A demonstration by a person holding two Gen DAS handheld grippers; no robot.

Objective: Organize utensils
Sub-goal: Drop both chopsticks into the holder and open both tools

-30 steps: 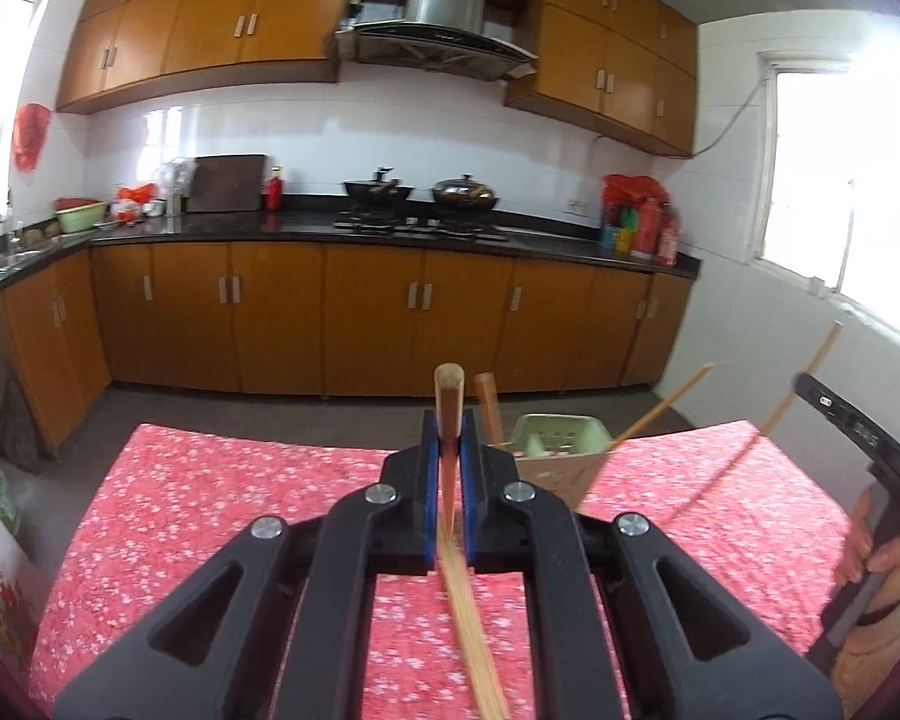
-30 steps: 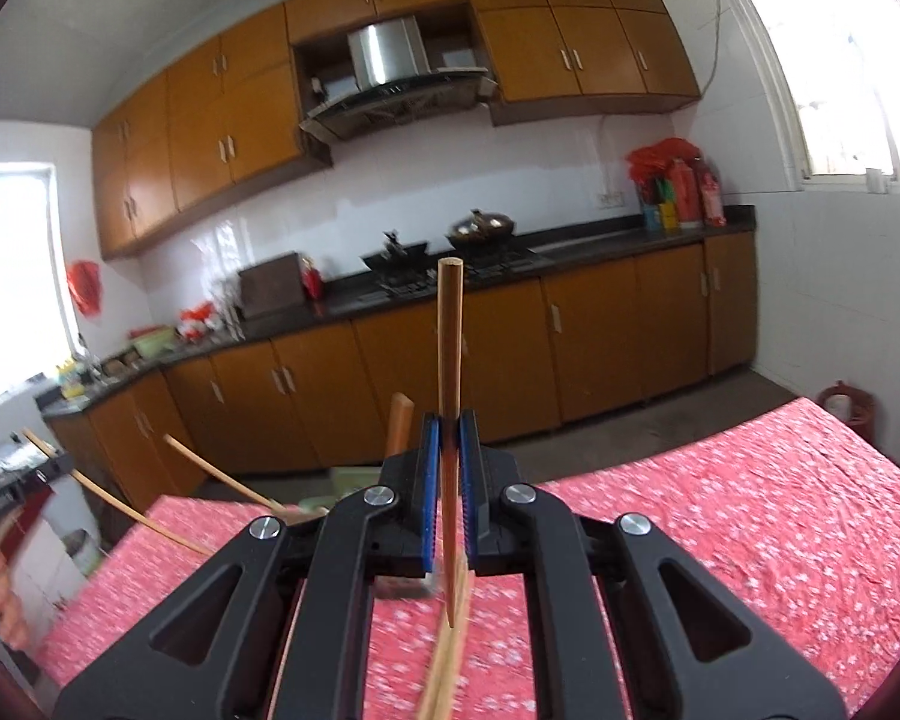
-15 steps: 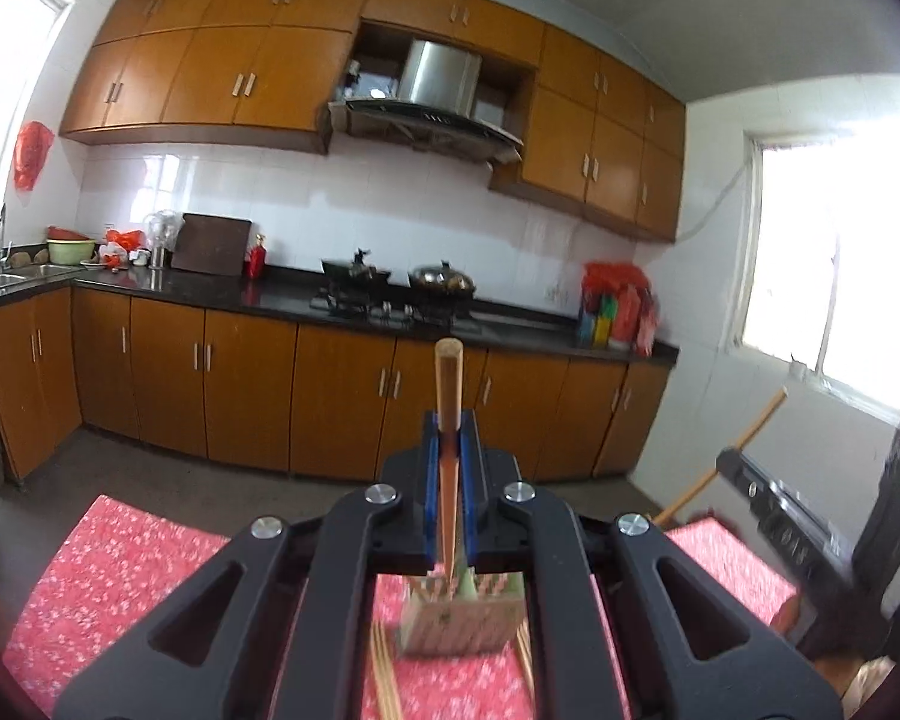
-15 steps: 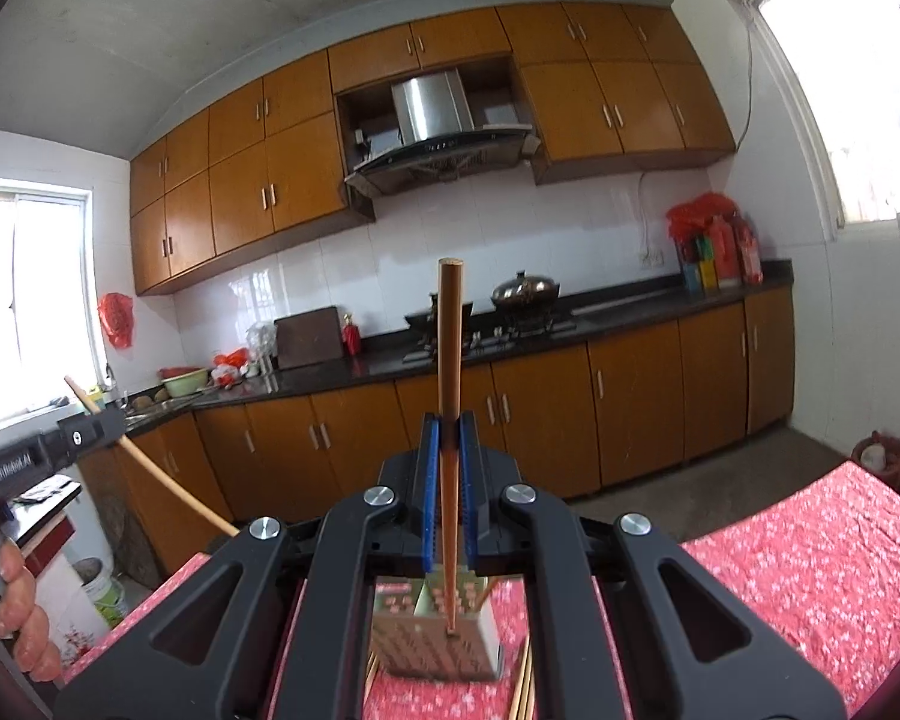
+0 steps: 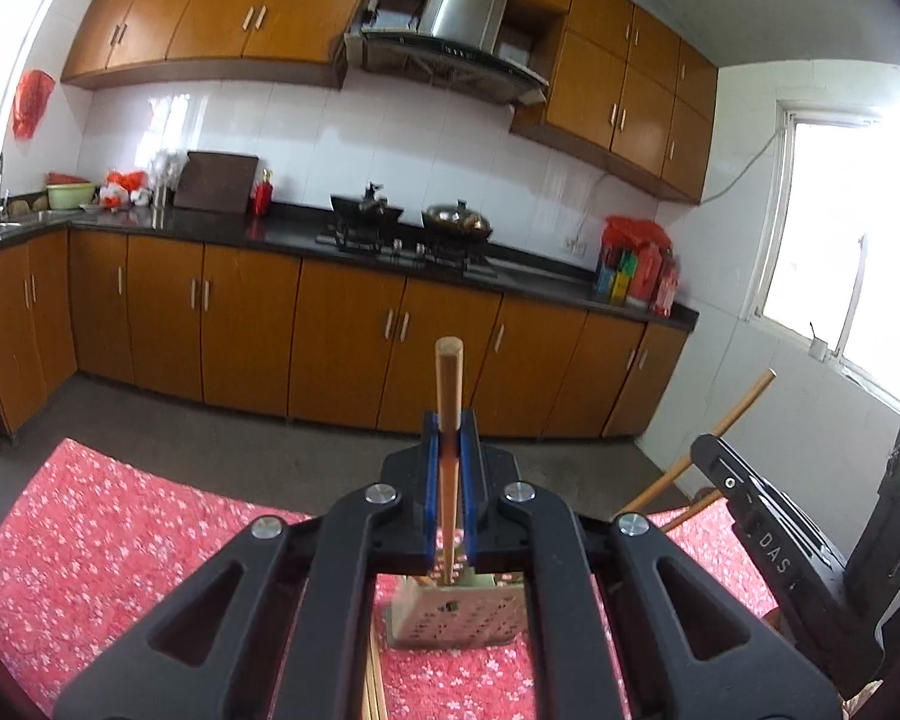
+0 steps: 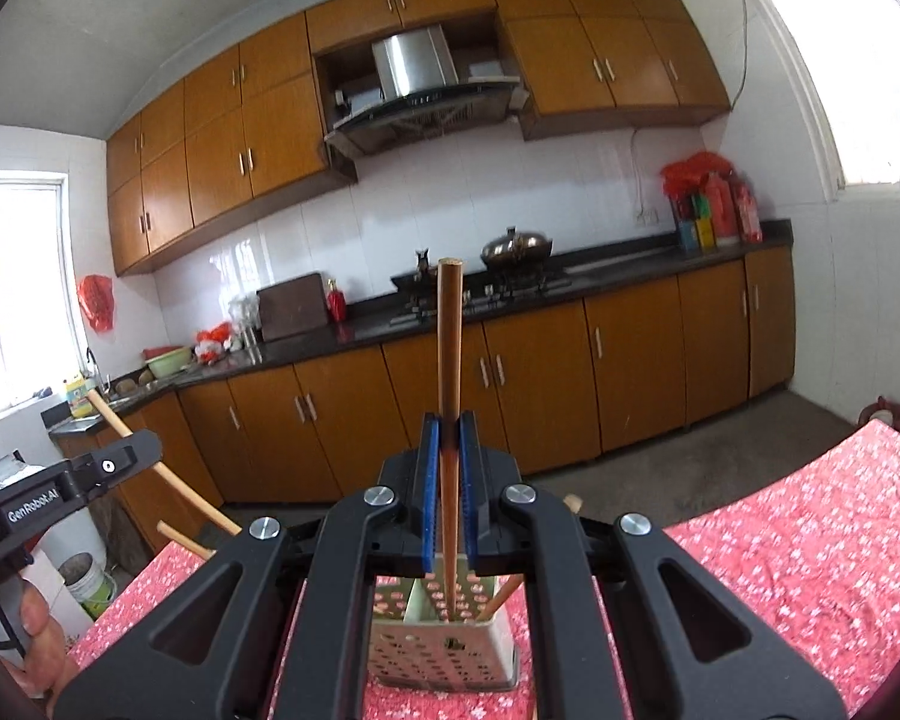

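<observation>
My left gripper (image 5: 449, 438) is shut on a wooden chopstick (image 5: 449, 384) held upright, its lower tip at the mouth of a pale green perforated utensil holder (image 5: 456, 621) on the red floral tablecloth (image 5: 102, 546). My right gripper (image 6: 449, 438) is shut on another wooden chopstick (image 6: 449, 348), also upright, its tip inside the same holder (image 6: 444, 657), where a further chopstick (image 6: 501, 597) leans. Each gripper shows in the other's view: the right one (image 5: 768, 546) at right, the left one (image 6: 54, 492) at left.
More chopsticks (image 5: 372, 690) lie on the cloth in front of the holder. Kitchen cabinets (image 5: 342, 342) and a counter with a stove (image 5: 408, 237) stand beyond the table. A white bucket (image 6: 90, 585) stands on the floor at left.
Both grippers have tilted upward and closed in over the holder. The chopsticks have swung from slanted to upright, with their tips lowered into the holder.
</observation>
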